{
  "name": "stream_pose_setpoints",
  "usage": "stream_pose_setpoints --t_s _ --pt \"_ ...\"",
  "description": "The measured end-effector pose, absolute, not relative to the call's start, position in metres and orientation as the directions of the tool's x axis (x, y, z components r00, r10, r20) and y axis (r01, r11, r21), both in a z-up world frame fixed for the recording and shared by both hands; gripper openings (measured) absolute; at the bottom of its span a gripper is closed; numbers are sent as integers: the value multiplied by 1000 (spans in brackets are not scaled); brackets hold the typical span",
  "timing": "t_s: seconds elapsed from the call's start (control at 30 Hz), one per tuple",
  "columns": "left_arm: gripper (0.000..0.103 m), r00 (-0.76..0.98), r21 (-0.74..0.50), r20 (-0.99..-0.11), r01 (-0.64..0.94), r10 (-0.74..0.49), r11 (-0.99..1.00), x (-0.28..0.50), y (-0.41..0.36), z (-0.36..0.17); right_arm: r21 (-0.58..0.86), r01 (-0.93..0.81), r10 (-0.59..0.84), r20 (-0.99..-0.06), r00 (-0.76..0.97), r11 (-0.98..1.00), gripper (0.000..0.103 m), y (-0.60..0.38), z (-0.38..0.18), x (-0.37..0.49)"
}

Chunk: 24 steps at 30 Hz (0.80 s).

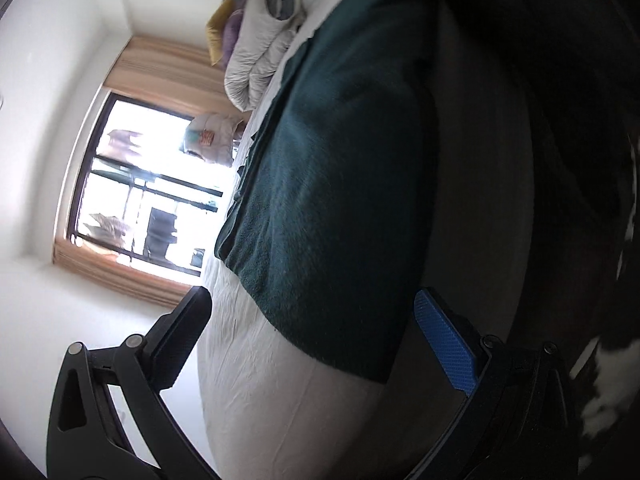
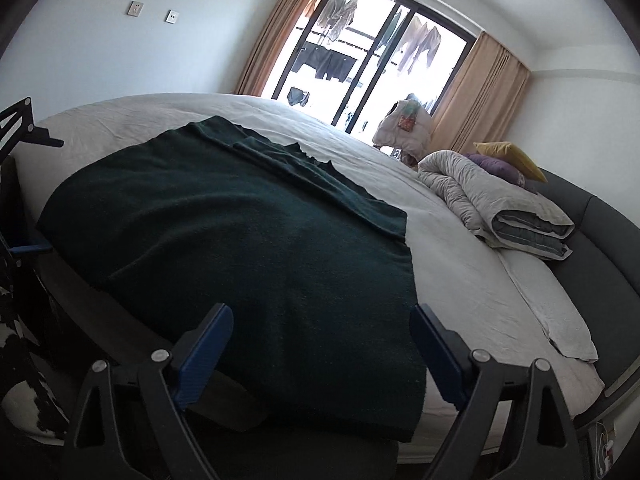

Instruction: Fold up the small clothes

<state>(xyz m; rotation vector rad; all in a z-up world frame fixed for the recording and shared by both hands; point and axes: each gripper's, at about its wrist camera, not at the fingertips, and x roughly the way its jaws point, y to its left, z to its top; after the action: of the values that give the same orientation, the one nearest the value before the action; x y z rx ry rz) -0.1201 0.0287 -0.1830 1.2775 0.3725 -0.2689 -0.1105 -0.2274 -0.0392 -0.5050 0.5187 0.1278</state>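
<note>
No lettering, brand, number or sign is legible in either view; the red patch (image 2: 405, 123) on the pale jacket (image 2: 400, 132) by the window is too small and blurred to make out.

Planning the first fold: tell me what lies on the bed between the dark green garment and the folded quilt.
Only bare pale sheet separates the dark green garment from the folded quilt; the right wrist view shows it.

Both grippers (image 2: 322, 350) are black-framed, with blue ribbed pads (image 1: 446, 346) and silver screws.
</note>
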Motion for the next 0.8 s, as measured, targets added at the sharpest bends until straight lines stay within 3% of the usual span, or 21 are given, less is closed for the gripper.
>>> stream_pose_setpoints --t_s 0.23,0.37,0.57,0.7,0.8 --pt "103 956 957 -290 289 42 35 -110 48 -241 -407 -255 14 -509 861 877 91 -217 -39 -109" --pt "103 964 964 -265 266 32 -12 -107 52 -256 -407 -253 15 -505 863 878 91 -217 -37 -108" --pt "103 962 958 -273 270 27 97 -101 57 -234 -392 -243 15 -503 864 887 91 -217 -33 -106" --pt "102 980 968 -198 201 -33 148 -107 58 -212 -395 -245 16 -501 866 886 88 -215 -32 -106" --pt "88 976 957 -207 216 -65 194 -107 55 -195 -391 -246 19 -502 865 887 88 -215 -31 -106"
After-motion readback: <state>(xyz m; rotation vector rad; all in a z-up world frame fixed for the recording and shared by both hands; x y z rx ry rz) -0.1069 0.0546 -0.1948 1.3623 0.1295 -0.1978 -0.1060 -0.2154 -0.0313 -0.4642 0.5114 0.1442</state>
